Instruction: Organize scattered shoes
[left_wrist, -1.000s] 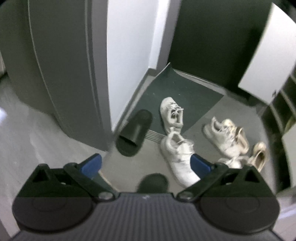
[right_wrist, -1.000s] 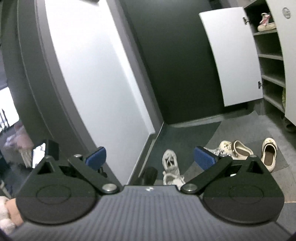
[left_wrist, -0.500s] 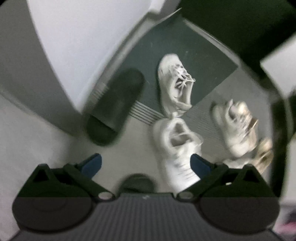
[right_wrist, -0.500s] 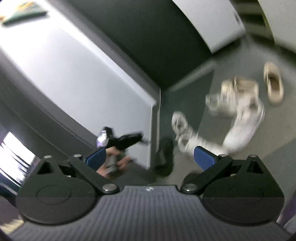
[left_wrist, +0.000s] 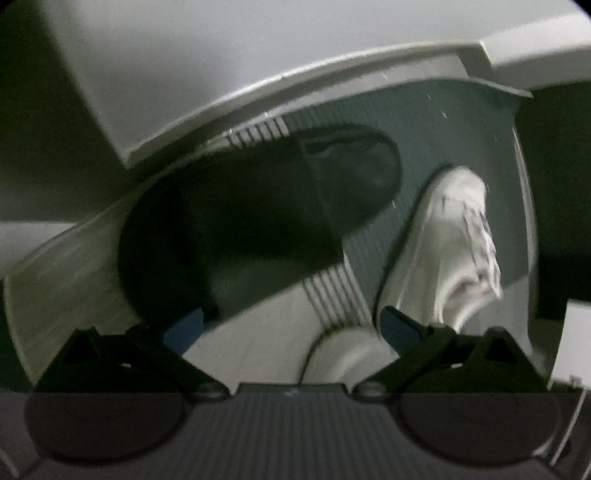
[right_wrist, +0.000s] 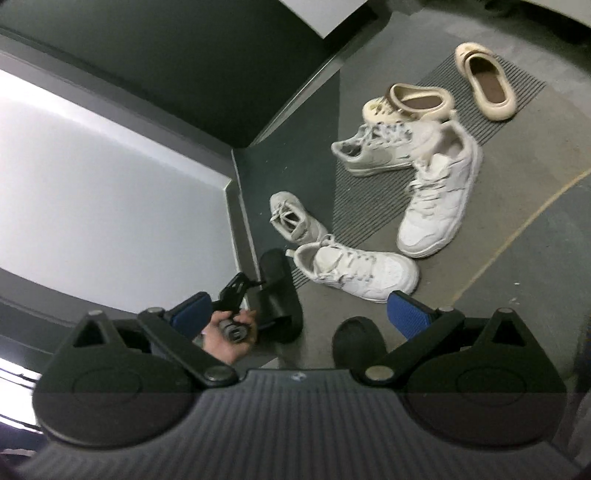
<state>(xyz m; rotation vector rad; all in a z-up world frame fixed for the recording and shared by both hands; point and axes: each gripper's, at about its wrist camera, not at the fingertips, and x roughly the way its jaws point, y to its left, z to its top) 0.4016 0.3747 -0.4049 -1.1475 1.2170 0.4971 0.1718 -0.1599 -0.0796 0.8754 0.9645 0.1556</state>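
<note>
1. My left gripper (left_wrist: 291, 326), jaws spread wide and empty, hangs right over the black rubber slide sandal (left_wrist: 258, 218) by the wall.
2. My right gripper (right_wrist: 299, 308) is also spread wide, above a white laced sneaker (right_wrist: 354, 269).

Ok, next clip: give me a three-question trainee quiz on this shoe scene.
1. True or false: the left gripper is shut on the black slide.
2. Which footwear lies farthest from the black slide in the right wrist view? A) white sneaker B) beige clog
3. Fill in: the right gripper fingers are ____.

Key: 1 false, it is open beside the slide; 2 B; 3 open.
</note>
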